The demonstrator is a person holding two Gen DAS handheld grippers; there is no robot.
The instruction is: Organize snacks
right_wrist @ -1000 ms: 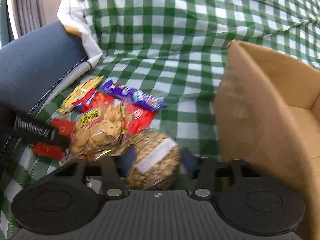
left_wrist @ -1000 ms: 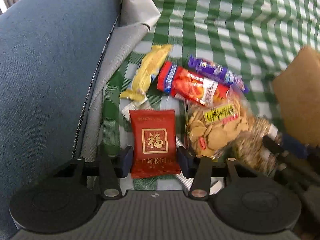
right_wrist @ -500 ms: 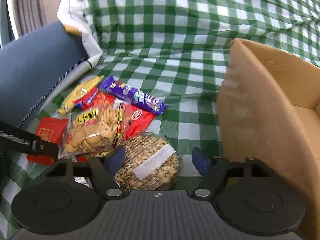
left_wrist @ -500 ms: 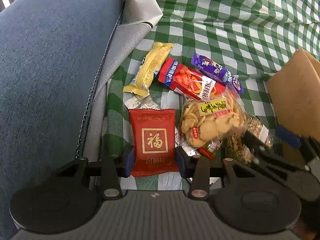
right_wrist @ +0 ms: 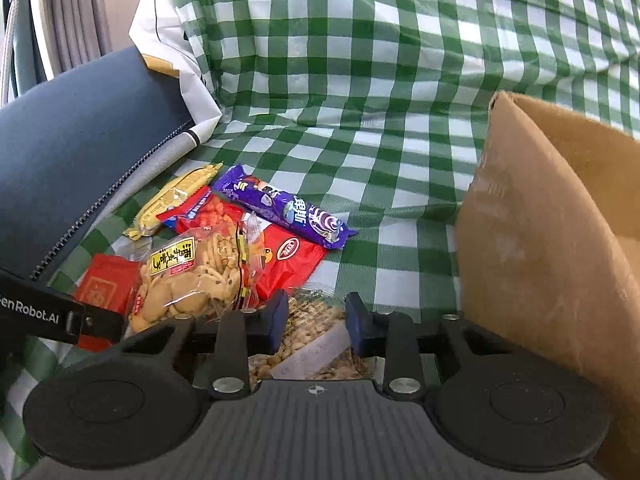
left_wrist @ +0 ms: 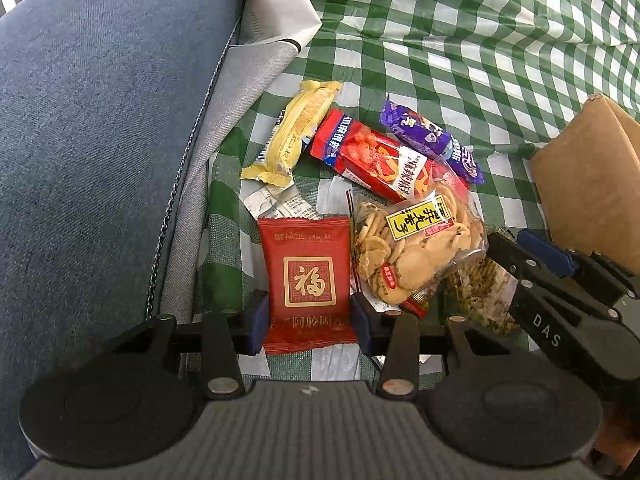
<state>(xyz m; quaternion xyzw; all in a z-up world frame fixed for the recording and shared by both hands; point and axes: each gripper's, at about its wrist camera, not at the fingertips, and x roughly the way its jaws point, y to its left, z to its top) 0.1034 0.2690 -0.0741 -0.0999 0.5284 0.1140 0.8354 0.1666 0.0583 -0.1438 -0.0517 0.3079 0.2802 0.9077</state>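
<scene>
Green checked cloth [left_wrist: 460,52] bearing a heap of snacks: yellow bar [left_wrist: 294,132], long red pack [left_wrist: 376,158], purple bar [left_wrist: 432,140], clear bag of round biscuits [left_wrist: 408,248], bag of nuts [left_wrist: 480,292] partly under it. Left gripper [left_wrist: 307,322], fingers closed against either side of the lower end of a small red packet [left_wrist: 306,280]; right gripper [left_wrist: 532,254] over the nut bag, its grip not discernible. Blue cushion [left_wrist: 92,140] to the left, cardboard box [left_wrist: 592,184] at the right edge.

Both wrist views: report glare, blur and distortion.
Left wrist view: sharp, fisheye bends the checked cloth, mild sheen on the cracker bag. Right wrist view: also sharp, bright sunlight on the cloth, cardboard box wall bowed by the lens.
</scene>
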